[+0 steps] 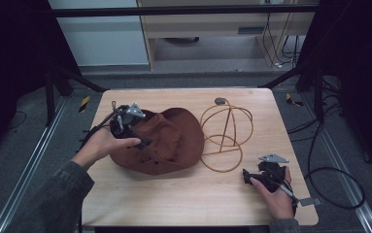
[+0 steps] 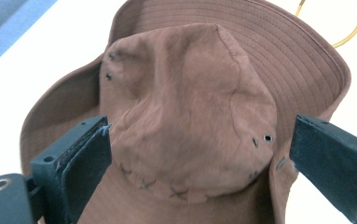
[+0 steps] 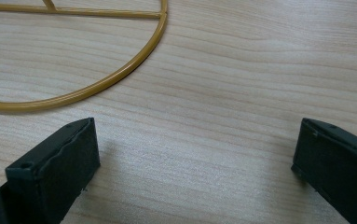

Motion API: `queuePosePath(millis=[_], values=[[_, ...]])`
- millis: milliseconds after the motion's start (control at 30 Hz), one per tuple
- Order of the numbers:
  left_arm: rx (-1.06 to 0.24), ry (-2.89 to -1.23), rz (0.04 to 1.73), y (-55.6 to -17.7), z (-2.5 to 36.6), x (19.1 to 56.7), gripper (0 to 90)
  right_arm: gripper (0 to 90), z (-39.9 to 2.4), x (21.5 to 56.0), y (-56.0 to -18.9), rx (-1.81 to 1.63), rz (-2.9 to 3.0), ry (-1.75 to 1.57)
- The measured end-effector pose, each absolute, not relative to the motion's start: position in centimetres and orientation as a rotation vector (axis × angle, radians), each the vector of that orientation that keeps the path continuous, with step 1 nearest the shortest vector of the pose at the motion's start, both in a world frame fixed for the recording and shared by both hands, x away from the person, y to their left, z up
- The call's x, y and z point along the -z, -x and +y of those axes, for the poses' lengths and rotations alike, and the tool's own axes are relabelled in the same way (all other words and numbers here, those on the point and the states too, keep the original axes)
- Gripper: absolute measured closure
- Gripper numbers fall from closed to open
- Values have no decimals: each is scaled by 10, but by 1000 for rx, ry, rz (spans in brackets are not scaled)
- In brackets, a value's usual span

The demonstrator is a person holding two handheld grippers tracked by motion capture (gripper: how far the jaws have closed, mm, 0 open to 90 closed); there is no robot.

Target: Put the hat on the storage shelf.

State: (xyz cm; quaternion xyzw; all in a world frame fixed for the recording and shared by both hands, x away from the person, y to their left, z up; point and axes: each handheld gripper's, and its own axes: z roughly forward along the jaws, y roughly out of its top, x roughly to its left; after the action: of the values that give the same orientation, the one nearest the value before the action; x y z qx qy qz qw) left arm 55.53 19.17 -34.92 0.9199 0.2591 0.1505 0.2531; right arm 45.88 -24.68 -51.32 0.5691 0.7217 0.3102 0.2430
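My left claw (image 2: 199, 154) has its jaws spread wide, one on each side of the crown of the brown brimmed hat (image 2: 190, 107). The crown sits between them and just ahead, creased and dented, with small eyelets on its sides and cross stitches along its near edge; I cannot tell whether either jaw touches the fabric. From the high view, the left claw (image 1: 137, 138) is over the hat's (image 1: 166, 141) left part, held by my left hand (image 1: 101, 145).

Beyond the hat's far brim, to the right of this claw, stands the gold wire hat stand (image 1: 225, 133), its base ring just beside the brim on the wooden table (image 1: 174, 194).

My right claw (image 3: 195, 163) is also wide open, gripping nothing, with bare tabletop (image 3: 241, 93) between its jaws. The stand's ring (image 3: 97, 84) curves ahead and to the left of it, apart from the jaws. In the high view this right claw (image 1: 251, 177) is near the table's front right corner, in my right hand (image 1: 276, 196).
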Motion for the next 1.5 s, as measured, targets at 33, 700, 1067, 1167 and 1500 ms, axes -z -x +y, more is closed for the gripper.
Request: queuePosePath(millis=[33, 700, 1067, 1167, 1500], values=[[-409, -2500, 704, -555, 192, 349, 54, 4, -247, 513, -459, -848, 1972, -1555], [-315, -2636, 773, -602, 164, 366, 278, 4, -247, 513, -459, -847, 1977, -1548], [-302, -2651, 766, -605, 161, 371, 292, 4, -247, 513, -459, -849, 1974, -1555], [-300, -2663, 759, -604, 160, 372, 293, 4, -247, 513, -459, -848, 1976, -1551], [-308, -2671, 769, -608, 159, 376, 313, 4, -247, 513, -459, -848, 1976, -1554]])
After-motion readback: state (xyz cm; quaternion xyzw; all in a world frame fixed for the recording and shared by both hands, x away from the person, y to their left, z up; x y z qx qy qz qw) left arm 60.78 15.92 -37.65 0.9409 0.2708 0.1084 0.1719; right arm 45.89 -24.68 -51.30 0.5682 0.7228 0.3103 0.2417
